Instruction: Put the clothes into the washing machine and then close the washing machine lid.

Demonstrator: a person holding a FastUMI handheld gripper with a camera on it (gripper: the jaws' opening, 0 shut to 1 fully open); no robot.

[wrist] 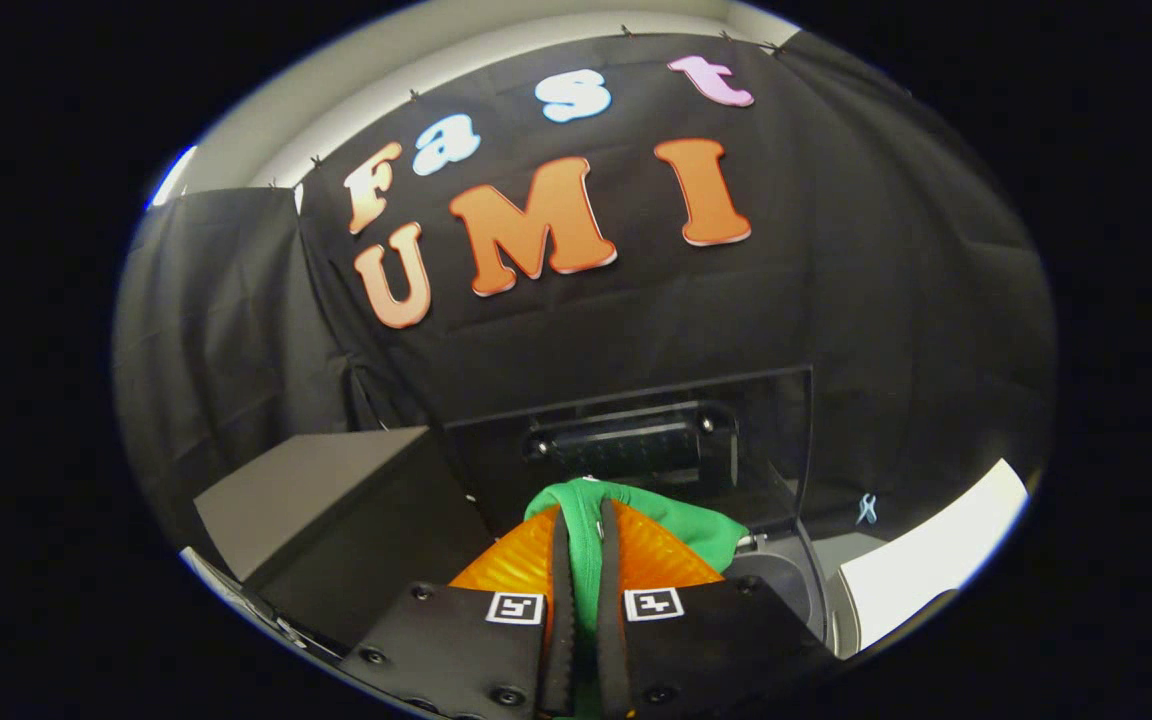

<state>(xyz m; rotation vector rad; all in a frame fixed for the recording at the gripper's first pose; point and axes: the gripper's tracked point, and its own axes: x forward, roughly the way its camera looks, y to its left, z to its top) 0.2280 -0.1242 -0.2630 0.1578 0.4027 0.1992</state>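
Green garment (pixel 586 540) pinched between hand-held gripper (pixel 584 590) fingers, carried just above washing machine (pixel 786 580) opening; lid (pixel 636 440) upright behind (open). Not yet dropped in. Left, by appearance: release inside drum, then shut lid.

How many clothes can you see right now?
1. A green garment is pinched between the two fingers of the gripper, bunching up just past their tips, in front of the washing machine's raised lid. More clothes may be hidden inside the machine.
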